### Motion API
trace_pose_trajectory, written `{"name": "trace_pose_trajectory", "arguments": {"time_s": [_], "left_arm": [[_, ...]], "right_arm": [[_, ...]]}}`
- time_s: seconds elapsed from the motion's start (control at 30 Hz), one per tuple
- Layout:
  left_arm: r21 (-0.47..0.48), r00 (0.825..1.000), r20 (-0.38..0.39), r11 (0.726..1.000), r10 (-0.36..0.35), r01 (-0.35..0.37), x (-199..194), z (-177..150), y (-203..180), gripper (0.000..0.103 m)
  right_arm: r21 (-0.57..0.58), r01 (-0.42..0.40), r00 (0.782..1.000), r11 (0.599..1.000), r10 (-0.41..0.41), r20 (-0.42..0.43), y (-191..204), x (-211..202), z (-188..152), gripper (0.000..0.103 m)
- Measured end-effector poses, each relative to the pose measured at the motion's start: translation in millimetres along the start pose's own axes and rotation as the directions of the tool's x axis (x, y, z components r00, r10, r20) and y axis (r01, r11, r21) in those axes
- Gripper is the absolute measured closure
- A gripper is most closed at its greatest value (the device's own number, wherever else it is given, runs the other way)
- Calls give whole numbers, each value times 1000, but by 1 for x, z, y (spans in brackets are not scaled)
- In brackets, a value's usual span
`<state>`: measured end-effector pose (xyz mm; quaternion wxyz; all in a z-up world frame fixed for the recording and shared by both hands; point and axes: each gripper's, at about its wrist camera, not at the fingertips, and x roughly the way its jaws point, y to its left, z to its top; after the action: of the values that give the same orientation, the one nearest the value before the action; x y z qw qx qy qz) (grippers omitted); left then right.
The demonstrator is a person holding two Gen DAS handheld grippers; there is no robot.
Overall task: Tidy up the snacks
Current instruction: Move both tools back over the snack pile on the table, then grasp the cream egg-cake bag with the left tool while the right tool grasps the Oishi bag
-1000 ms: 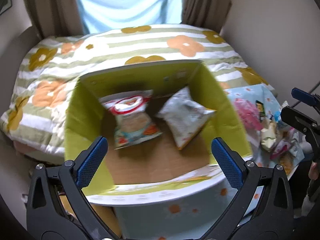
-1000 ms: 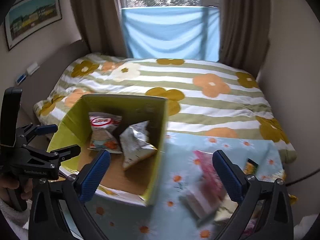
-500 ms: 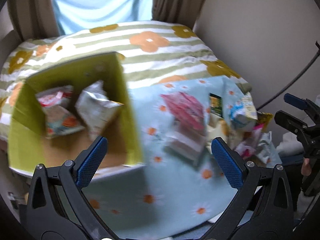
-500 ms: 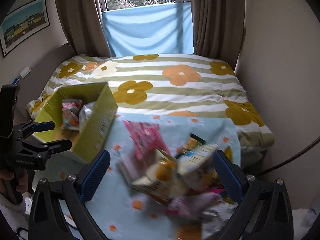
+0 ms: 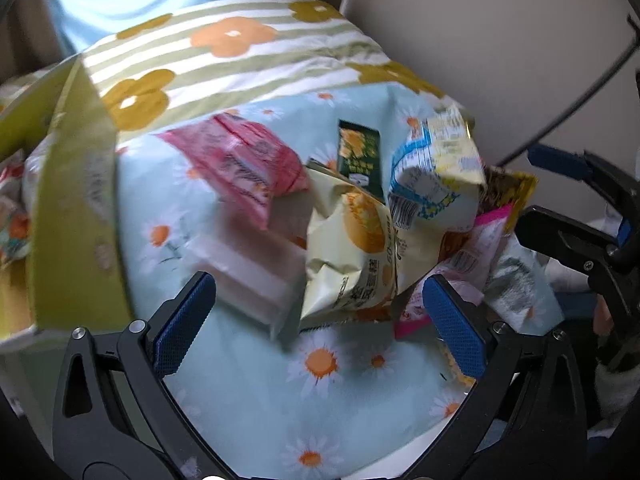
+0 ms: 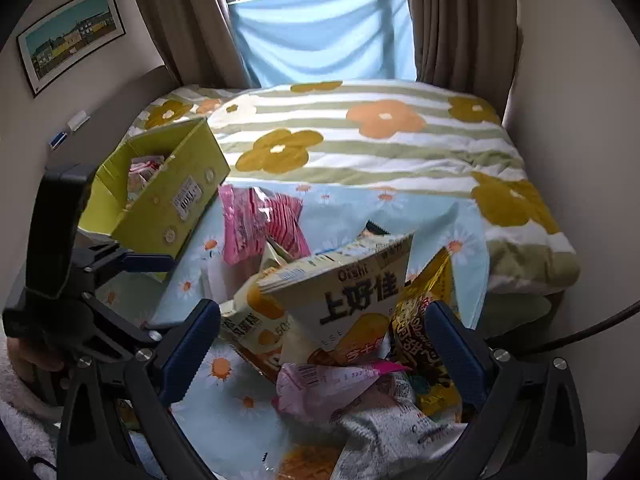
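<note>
Snack pile [image 6: 340, 320] crowds cloth [image 6: 224, 412] beside yellow box [image 6: 168, 200].

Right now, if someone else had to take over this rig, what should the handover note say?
Left gripper: open, empty, facing the snack pile.
Right gripper: open, empty, low over the same pile.
Yellow box sits on the daisy cloth, left of the pile; at least one packet is already inside.
Left to do: the pink packet, cream Oishi bag, gold bag and the rest of the loose heap are outside the box.
</note>
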<state>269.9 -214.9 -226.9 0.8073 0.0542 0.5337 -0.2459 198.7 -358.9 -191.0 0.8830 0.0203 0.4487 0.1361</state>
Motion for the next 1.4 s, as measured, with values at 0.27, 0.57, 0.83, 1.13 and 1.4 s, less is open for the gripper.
{"name": "trace_pose_trajectory", "arguments": {"time_s": [0.27, 0.57, 0.83, 1.13, 1.4], "left_arm": [[130, 999, -24, 991, -39, 41, 34, 16, -12, 9], [141, 984, -115, 979, -134, 149, 63, 30, -6, 18], [101, 953, -188, 961, -236, 258, 82, 29, -1, 45], [106, 956, -184, 963, -227, 249, 76, 30, 0, 51], [89, 964, -161, 970, -210, 226, 60, 29, 6, 51]], "right_arm": [[32, -21, 1000, 999, 21, -9, -15, 24, 2, 1], [26, -34, 999, 999, 35, -39, -17, 44, 3, 1], [21, -48, 996, 999, 49, -70, -21, 59, 3, 2], [-4, -56, 995, 998, 55, -78, -21, 63, 5, 2], [-67, -38, 996, 997, 33, -86, -14, 73, 5, 2]]}}
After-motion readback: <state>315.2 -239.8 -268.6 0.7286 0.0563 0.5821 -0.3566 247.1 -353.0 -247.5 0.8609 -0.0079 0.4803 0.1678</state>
